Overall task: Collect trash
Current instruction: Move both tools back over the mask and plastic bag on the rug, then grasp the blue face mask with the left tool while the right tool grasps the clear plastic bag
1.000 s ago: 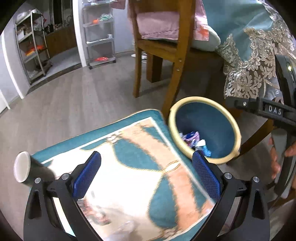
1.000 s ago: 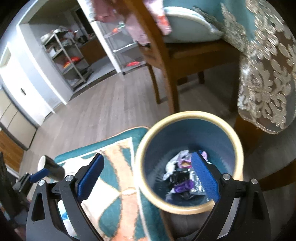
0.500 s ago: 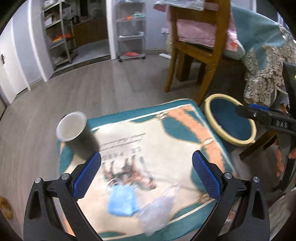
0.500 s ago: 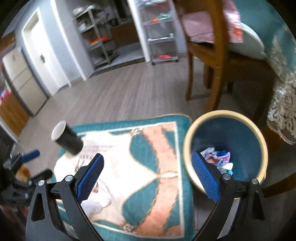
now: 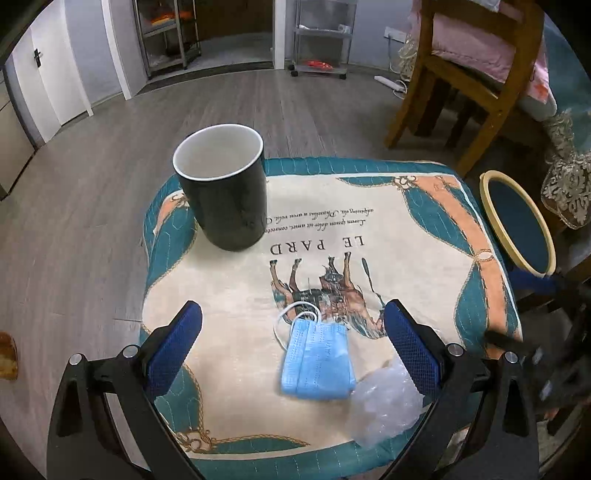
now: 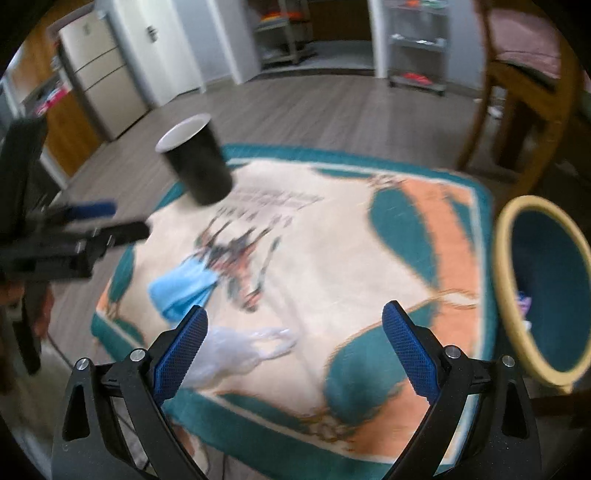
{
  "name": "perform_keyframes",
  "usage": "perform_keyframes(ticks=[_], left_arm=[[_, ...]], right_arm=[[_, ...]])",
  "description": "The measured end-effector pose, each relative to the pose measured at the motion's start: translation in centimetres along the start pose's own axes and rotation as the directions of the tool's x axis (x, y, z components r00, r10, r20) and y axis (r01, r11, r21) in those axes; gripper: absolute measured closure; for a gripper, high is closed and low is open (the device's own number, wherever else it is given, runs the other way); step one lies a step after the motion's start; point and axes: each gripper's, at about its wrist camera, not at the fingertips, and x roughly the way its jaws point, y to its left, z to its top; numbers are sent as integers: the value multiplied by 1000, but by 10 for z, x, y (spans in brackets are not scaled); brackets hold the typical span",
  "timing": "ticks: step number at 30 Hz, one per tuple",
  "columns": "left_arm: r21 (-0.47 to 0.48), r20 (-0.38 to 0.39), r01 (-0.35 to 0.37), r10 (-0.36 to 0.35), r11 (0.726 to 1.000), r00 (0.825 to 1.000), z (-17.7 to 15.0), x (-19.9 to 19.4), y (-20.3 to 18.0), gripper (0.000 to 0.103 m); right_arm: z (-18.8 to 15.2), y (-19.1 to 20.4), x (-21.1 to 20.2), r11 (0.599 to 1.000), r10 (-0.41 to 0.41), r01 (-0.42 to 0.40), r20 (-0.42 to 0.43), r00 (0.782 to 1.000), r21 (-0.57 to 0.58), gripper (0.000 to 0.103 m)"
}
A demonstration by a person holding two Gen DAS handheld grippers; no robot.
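A blue face mask [image 5: 317, 360] lies on a patterned cushion [image 5: 424, 240], between the fingers of my open left gripper [image 5: 293, 345]. A crumpled clear plastic bag [image 5: 384, 406] lies just right of the mask. A black paper cup [image 5: 223, 192] stands upright at the cushion's far left. The blue bin with a yellow rim [image 5: 517, 221] stands on the floor to the right. My right gripper [image 6: 295, 347] is open and empty above the cushion's near edge; in its view the plastic bag [image 6: 236, 352] lies by its left finger, the mask [image 6: 184, 288] beyond, the cup [image 6: 197, 164] farther back and the bin [image 6: 517, 317] at right.
A wooden chair [image 5: 476, 70] with a pink cushion stands behind the bin. A lace-edged tablecloth [image 5: 569, 188] hangs at the far right. Metal shelves [image 5: 321, 33] stand against the back wall. Grey wood floor [image 5: 92, 166] surrounds the cushion. Wrappers [image 6: 524, 301] lie inside the bin.
Both grippers have swung left from over the bin to over the cushion. The cup, mask and plastic bag have come into view and now lie closer to the left gripper.
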Motion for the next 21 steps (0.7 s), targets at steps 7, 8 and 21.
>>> perform_keyframes(ticks=[7, 8, 21], left_arm=[[65, -2, -38, 39, 997, 999, -2, 3, -7, 6], [73, -12, -51, 52, 996, 999, -3, 6, -7, 6], [105, -164, -8, 26, 994, 986, -22, 40, -16, 17]], right_arm=[[-17, 32, 27, 992, 97, -104, -93, 991, -66, 11], [-19, 36, 31, 991, 100, -108, -106, 989, -76, 13], [-16, 17, 46, 997, 46, -56, -175, 983, -49, 91]])
